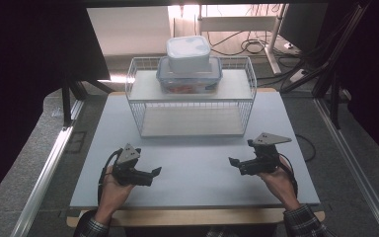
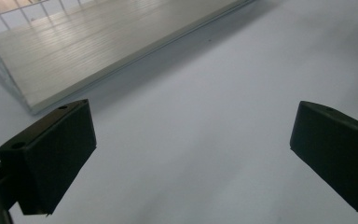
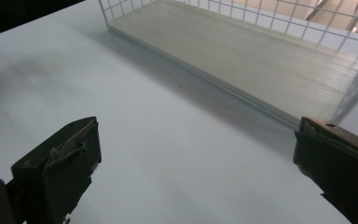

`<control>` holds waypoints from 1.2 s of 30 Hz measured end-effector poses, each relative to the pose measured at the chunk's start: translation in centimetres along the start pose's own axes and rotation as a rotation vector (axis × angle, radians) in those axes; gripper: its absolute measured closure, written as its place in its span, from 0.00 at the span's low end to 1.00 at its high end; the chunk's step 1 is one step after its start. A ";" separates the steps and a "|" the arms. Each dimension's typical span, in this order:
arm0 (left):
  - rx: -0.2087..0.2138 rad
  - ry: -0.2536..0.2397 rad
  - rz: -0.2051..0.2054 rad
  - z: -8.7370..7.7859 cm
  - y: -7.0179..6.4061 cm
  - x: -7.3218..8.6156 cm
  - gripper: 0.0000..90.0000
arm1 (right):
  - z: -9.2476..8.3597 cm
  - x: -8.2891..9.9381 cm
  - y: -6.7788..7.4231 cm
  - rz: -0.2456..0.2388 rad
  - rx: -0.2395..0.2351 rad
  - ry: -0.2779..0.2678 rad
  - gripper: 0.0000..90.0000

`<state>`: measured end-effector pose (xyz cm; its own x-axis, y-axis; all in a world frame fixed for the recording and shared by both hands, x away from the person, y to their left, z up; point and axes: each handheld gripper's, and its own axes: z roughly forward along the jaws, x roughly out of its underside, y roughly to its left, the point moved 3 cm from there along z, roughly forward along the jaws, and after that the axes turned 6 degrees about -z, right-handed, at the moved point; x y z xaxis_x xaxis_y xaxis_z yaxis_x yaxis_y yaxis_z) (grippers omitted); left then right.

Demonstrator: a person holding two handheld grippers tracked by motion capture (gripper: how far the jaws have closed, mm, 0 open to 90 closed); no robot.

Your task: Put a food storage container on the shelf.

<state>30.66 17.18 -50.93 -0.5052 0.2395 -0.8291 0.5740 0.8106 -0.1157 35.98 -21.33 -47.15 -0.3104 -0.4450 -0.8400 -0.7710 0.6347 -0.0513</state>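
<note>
Left gripper point(image 1: 154, 172) sat low on the table point(image 1: 192, 163) with jaws spread wide, nothing in them; the wire rack point(image 1: 191, 98) stood well beyond, two stacked containers point(image 1: 189, 66) on top (white one uppermost). Right gripper point(image 1: 234, 161) was spread and empty too.

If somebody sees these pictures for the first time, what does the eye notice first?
First, the two stacked containers: a white box on a clear lidded box, atop the white wire shelf at the table's far side. Then the left gripper and right gripper, both open, near the front edge.
</note>
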 end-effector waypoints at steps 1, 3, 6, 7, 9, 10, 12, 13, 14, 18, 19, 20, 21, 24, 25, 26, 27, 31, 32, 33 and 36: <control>-0.008 0.001 0.000 -0.1 0.1 0.3 0.00 | -0.1 0.2 0.0 0.002 0.004 0.002 0.01; -0.020 0.002 0.002 -0.3 0.3 0.7 0.00 | -0.2 0.6 -0.1 0.007 0.013 0.008 0.01; -0.036 0.005 0.003 -0.3 0.5 1.2 0.00 | -0.3 1.4 -0.2 0.014 0.022 0.017 0.01; -0.041 0.005 0.003 -0.4 0.6 1.4 0.00 | -0.3 1.6 -0.2 0.015 0.027 0.023 0.01; -0.044 0.003 -0.003 -0.4 0.8 1.8 0.00 | -0.3 2.0 -0.3 0.016 0.030 0.026 0.01; -0.045 0.004 -0.005 -0.3 0.9 2.0 0.00 | -0.3 2.3 -0.3 0.020 0.033 0.029 0.01; -0.051 0.010 -0.004 -0.2 1.1 2.3 0.00 | -0.3 2.7 -0.3 0.020 0.036 0.037 0.00; -0.055 0.015 -0.003 -0.2 1.2 2.5 0.00 | -0.2 2.9 -0.4 0.019 0.042 0.043 0.00; -0.061 0.024 -0.001 0.0 1.3 2.6 0.00 | -0.2 3.1 -0.4 0.019 0.046 0.049 0.00; -0.080 0.057 0.011 0.5 1.5 3.2 0.00 | 0.2 3.9 -0.4 0.027 0.048 0.072 0.00; -0.075 0.068 0.006 0.8 1.7 3.4 0.00 | 0.3 4.0 -0.4 0.027 0.047 0.078 0.00; -0.072 0.074 0.002 0.9 1.7 3.5 0.00 | 0.5 4.2 -0.3 0.023 0.047 0.087 0.00; -0.069 0.086 -0.003 1.0 1.8 3.6 0.00 | 0.6 4.3 -0.4 0.019 0.047 0.091 0.00; -0.064 0.114 -0.025 1.4 2.1 4.0 0.00 | 0.9 4.8 -0.4 0.020 0.043 0.107 0.00; -0.062 0.121 -0.029 1.5 2.2 4.1 0.00 | 1.1 4.9 -0.4 0.019 0.040 0.113 0.00; -0.062 0.126 -0.032 1.6 2.2 4.1 0.00 | 1.2 5.1 -0.4 0.020 0.037 0.120 0.00; -0.063 0.138 -0.034 1.7 2.3 4.2 0.00 | 1.3 5.2 -0.4 0.023 0.034 0.125 0.00; -0.069 0.165 -0.021 2.0 2.3 4.4 0.00 | 1.8 5.6 -0.5 0.028 0.023 0.149 0.00; -0.071 0.165 -0.014 2.0 2.3 4.4 0.00 | 1.8 5.7 -0.5 0.030 0.022 0.151 0.00; -0.072 0.161 -0.012 2.0 2.3 4.4 0.00 | 1.9 5.7 -0.5 0.027 0.022 0.153 0.00; -0.067 0.137 -0.019 1.9 2.3 4.2 0.00 | 2.0 5.8 -0.6 0.023 0.022 0.158 0.00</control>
<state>31.09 19.02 -55.75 -0.6015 0.2911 -0.7439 0.5215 0.8485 -0.0896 35.74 -23.00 -53.06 -0.4130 -0.5230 -0.7456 -0.7511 0.6586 -0.0459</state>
